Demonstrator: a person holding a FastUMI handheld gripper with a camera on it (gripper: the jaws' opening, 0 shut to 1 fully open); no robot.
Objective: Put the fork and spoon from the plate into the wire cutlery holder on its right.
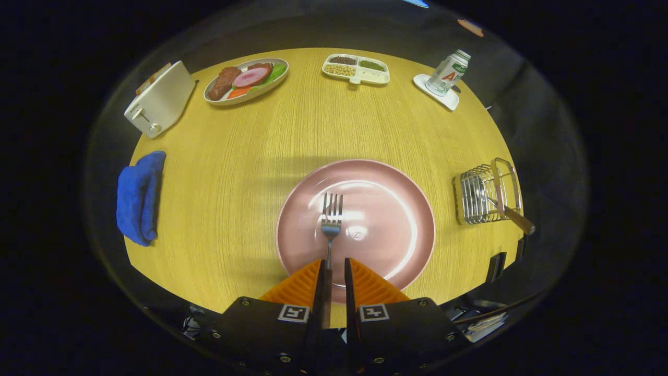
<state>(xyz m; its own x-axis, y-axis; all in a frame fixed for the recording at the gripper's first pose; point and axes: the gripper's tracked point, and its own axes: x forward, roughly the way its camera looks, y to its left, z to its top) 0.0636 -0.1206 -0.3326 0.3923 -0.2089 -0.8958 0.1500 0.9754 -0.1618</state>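
I have the fork [331,222] by its handle; my gripper [334,269] is closed on it, both fingers pressing the thin stem from either side, with only a narrow gap left between them; the fork juts straight ahead of my fingers over the pink plate [407,209], which lies on the yellow table [235,172]; whether the tines rest on the plate or hang just above it I cannot tell; its long axis runs along my own line of sight, handle toward me, tines pointing away toward the far side of the table; the wire holder [482,196] stands to the right of the plate, apart from its rim, and already has a utensil with a wooden handle [514,215] in it, the handle slanting out toward the table's near right edge; I judge that to be the spoon, though its bowl is hidden among the wires; no spoon lies on the plate; so by my reckoning half the job is done, and what is left is to carry this fork across to the right and lower it into the holder; the fork will likely need turning, since it now points past the plate and not toward the holder.
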